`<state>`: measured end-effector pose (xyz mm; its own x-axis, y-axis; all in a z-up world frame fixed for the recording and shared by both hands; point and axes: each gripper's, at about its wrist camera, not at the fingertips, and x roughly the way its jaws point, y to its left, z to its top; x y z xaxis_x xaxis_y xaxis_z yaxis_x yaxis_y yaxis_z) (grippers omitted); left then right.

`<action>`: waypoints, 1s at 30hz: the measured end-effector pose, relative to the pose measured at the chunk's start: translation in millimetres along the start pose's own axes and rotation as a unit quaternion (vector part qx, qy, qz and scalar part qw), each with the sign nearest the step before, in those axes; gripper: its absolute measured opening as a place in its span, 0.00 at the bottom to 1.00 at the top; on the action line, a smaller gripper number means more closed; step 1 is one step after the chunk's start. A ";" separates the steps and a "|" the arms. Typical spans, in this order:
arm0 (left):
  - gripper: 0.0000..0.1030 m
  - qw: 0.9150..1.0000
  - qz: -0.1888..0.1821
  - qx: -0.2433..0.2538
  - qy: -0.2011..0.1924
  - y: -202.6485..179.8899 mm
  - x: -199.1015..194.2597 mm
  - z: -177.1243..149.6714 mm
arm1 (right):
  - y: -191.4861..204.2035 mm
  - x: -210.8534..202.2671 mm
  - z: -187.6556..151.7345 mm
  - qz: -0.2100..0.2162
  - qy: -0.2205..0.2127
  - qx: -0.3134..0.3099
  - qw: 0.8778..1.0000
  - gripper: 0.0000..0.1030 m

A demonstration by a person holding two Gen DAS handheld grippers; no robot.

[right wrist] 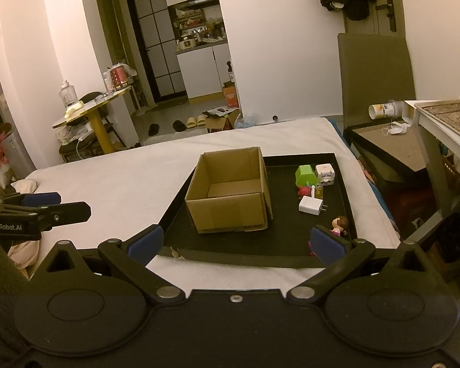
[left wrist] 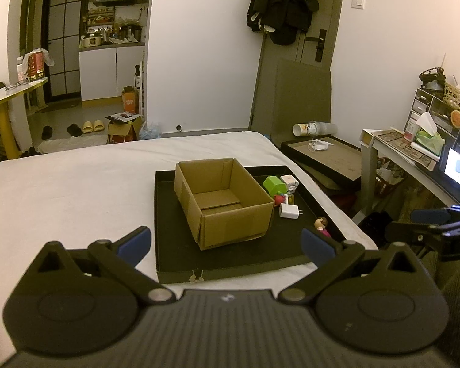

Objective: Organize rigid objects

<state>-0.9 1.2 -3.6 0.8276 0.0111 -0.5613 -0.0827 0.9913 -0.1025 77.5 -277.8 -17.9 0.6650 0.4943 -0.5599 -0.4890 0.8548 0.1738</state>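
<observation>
Both of my tongs were spread wide and pinched nothing. My left gripper (left wrist: 225, 243) hung low in front of the black tray (left wrist: 165, 214), with its blue pads (left wrist: 135, 242) far apart. My right gripper (right wrist: 234, 240) hung the same way over the near edge of that tray (right wrist: 291, 257), and its blue pads (right wrist: 145, 240) were far apart too. From the right wrist camera I could see the left gripper (right wrist: 43, 205) off to the left, over the white bed (right wrist: 107, 178). From the left wrist camera I could see the right gripper (left wrist: 432, 220) off to the right, past the edge of the bed (left wrist: 61, 190).

The tray lay on the bed. On the left part of the tray stood a brown cardboard box (left wrist: 222, 199), open at the top. I could see its bare floor from both cameras (right wrist: 231, 190).

Right of the box, the small hard things sat on the tray in a little bunch. At the far end was a green block (right wrist: 305, 174), and just beside it on the right a white block (right wrist: 325, 171). In front of them sat a small red toy (right wrist: 303, 190) and a tiny bottle (right wrist: 315, 190), too small for me to make out well. Nearer to me lay a white plug charger (right wrist: 309, 205) with its two metal pins pointing right. Nearest of all stood a little doll (right wrist: 339, 225) with brown hair and pink clothes, just beside the right pad of my right gripper.
</observation>
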 end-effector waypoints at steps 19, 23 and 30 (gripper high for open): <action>1.00 1.000 0.000 0.000 -0.001 1.4 0.2 -0.1 | 0.9 -1.0 -0.4 -0.001 0.000 0.001 1.000 1.00; 1.00 1.000 0.000 0.000 -0.001 0.7 0.0 0.0 | 1.1 -1.1 -0.4 -0.002 0.000 0.001 1.000 1.00; 1.00 1.000 0.000 0.000 -0.001 0.8 0.0 -0.2 | 0.4 -2.2 1.5 -0.003 -0.001 0.001 1.000 1.00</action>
<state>-1.0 2.0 -3.8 0.8281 0.0115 -0.5605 -0.0832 0.9912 -0.1027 76.7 -278.3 -15.3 0.6691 0.4892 -0.5594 -0.4835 0.8582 0.1722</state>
